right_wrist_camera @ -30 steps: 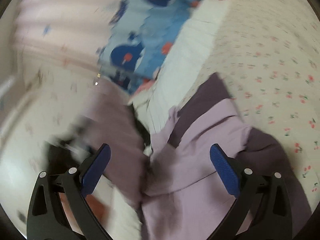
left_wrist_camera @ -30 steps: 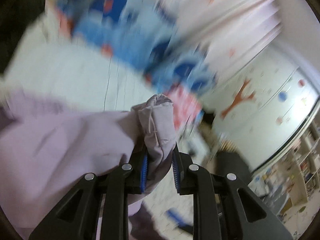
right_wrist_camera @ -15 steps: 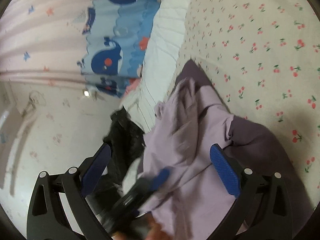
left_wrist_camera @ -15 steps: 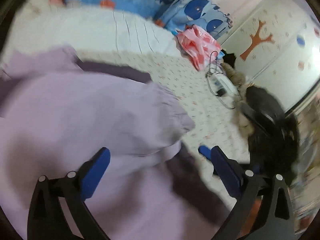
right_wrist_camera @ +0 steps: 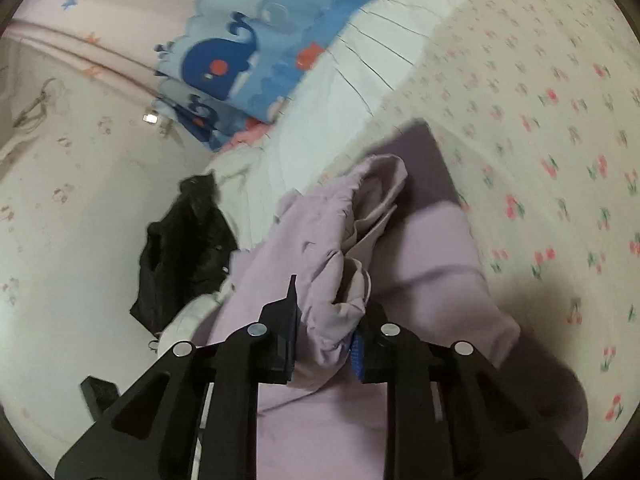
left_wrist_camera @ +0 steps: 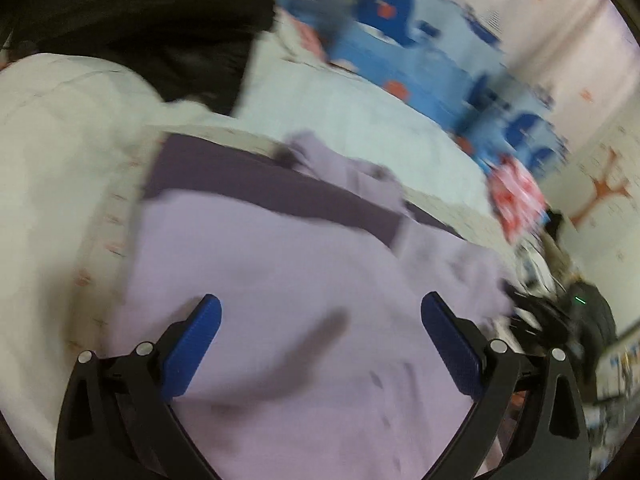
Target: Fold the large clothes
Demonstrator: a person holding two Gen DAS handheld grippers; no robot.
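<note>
- Garment (left_wrist_camera: 280,280): a large lilac piece of clothing with a darker purple band (left_wrist_camera: 260,184), lying spread on the bed sheet (right_wrist_camera: 540,120), which is cream with a small cherry print. All places below are given relative to this garment.
- Left gripper (left_wrist_camera: 320,340): jaws stand wide apart above the flat lilac panel. Nothing sits between the blue pads (left_wrist_camera: 192,344); the tool is released and grips no fabric. The left wrist view is blurred, so whether the pads touch the cloth cannot be told.
- Right gripper (right_wrist_camera: 324,336): jaws are closing on a bunched fold of the lilac fabric. The gathered cloth fills the narrow gap between the two fingers and rises out of it in a crumpled ridge; the tool is clenched on the garment.
- White quilted cover (right_wrist_camera: 360,60): lies on the bed beyond the garment's far edge.
- Blue whale-print bedding (right_wrist_camera: 248,60): piled beyond the white cover, farther from the garment.
- Black clothing item (right_wrist_camera: 184,248): lies just beside the garment's edge, to the left of the bunched fold in the right wrist view.
- Pink patterned bundle (left_wrist_camera: 516,196): sits beyond the garment's far right corner in the left wrist view; its kind cannot be told through the blur.
- Dark hair of a person (left_wrist_camera: 160,20): fills the upper left of the left wrist view, above the garment's purple band.
</note>
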